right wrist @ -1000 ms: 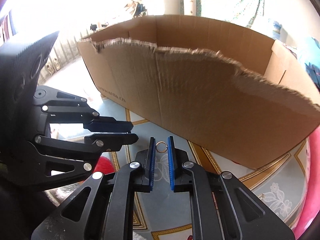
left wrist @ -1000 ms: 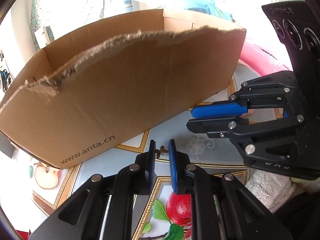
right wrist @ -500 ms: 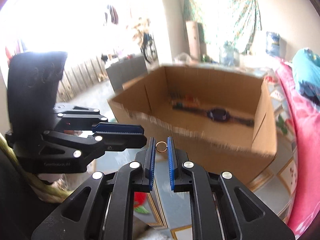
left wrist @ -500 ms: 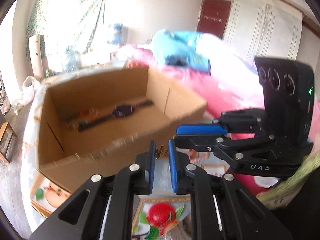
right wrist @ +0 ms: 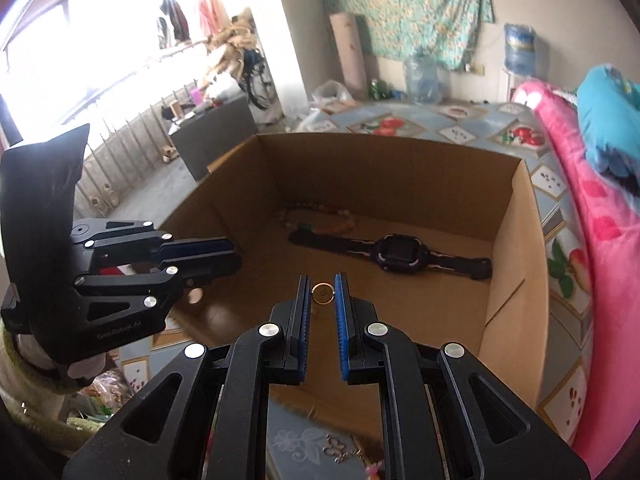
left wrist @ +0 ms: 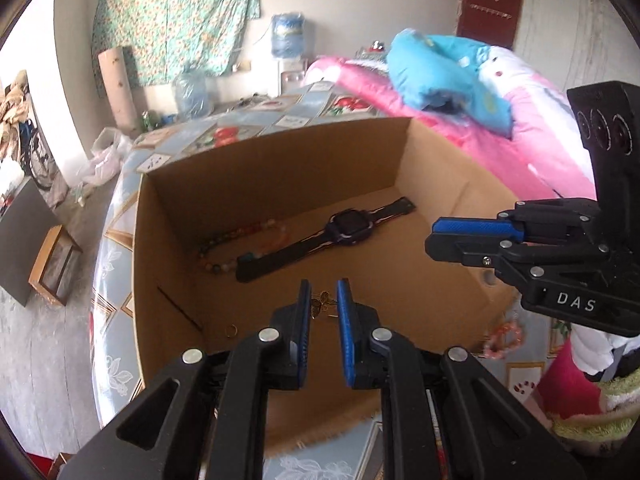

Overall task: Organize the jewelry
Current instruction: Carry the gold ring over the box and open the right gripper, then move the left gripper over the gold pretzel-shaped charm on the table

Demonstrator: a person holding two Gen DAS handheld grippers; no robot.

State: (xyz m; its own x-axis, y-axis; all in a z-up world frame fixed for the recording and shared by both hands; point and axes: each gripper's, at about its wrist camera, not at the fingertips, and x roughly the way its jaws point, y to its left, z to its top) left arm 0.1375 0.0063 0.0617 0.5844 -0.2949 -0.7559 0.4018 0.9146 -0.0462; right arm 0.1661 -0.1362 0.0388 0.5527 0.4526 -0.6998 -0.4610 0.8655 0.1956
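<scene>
Hovering over the cardboard box (left wrist: 436, 280), the left gripper (left wrist: 323, 305) is clamped on a small butterfly-shaped trinket (left wrist: 321, 302); a gold ring (right wrist: 322, 293) is pinched by the right gripper (right wrist: 322, 294). A dark watch (left wrist: 320, 236) and a bead bracelet (left wrist: 244, 240) are seen on the box floor. The box is carried by a patterned tablecloth (right wrist: 452, 118). Beyond, pink bedding (left wrist: 516, 148), a floral wall cloth (left wrist: 176, 16) and a water jug (left wrist: 287, 34) are noted.

Gold ring (right wrist: 322, 293) pinched upright; butterfly charm (left wrist: 322, 304) pinched; watch (left wrist: 352, 226), beads (left wrist: 240, 242) in box (left wrist: 280, 152)
</scene>
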